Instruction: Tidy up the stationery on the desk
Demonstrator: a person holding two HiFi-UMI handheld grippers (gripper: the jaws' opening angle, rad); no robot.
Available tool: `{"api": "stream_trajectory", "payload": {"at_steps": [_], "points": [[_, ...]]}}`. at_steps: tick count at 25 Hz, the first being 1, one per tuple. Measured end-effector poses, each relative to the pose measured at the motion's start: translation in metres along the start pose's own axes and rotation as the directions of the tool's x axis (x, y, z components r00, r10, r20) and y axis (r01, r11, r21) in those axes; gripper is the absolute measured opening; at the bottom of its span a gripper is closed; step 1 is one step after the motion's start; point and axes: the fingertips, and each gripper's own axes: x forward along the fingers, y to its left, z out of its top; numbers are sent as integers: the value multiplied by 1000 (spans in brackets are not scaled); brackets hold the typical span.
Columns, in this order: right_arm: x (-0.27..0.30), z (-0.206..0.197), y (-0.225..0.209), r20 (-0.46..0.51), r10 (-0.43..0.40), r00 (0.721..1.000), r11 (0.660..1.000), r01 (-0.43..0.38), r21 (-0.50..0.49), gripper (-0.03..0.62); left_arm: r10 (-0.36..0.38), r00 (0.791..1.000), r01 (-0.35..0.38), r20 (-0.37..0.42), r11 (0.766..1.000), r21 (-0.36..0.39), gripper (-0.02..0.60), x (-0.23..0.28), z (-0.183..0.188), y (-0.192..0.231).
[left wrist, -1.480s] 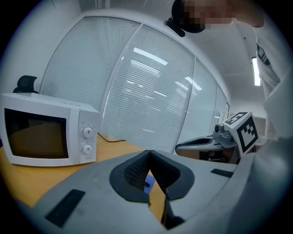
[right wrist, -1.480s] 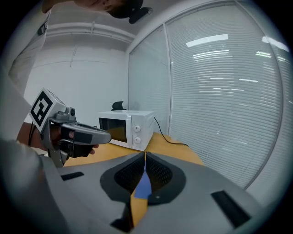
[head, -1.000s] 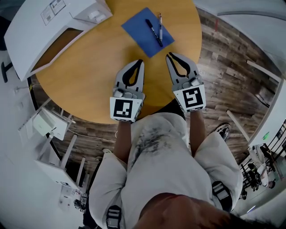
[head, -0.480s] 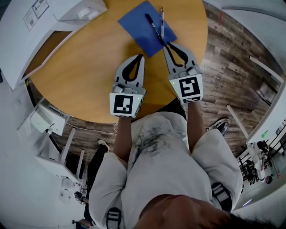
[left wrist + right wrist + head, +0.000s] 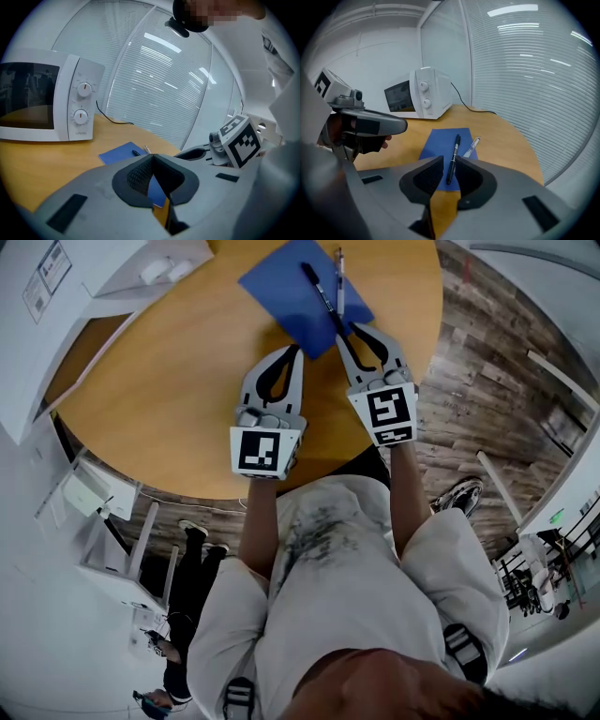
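Right tool (image 5: 447,161): parted, empty, lined up on black pen (image 5: 453,157). Left tool (image 5: 152,157): clenched, empty. Risk: off-centre closure rolls pen away.

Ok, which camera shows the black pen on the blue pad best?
The right gripper view: the black pen lies full length on the blue pad, framed between the open jaws. The head view shows it small from above; the left gripper view catches only one end.

Round wooden table (image 5: 178,381) with an orange-brown top. Standing on it at one edge, a white microwave (image 5: 44,101). Flat on the top, well apart from the microwave on its dial side, a blue notebook (image 5: 286,287). Trailing from behind the microwave, a black cable (image 5: 110,118).
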Motion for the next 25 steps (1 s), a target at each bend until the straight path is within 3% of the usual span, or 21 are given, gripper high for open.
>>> {"api": "stream_trajectory", "payload": {"at_steps": [15, 25], "points": [[27, -36, -1, -105, -16, 994, 1000, 18, 15, 123, 28, 999, -29, -31, 999, -27, 9, 4, -19, 10], [30, -42, -3, -118, -29, 993, 999, 33, 32, 98, 36, 999, -37, -28, 999, -32, 9, -1, -22, 9]]}}
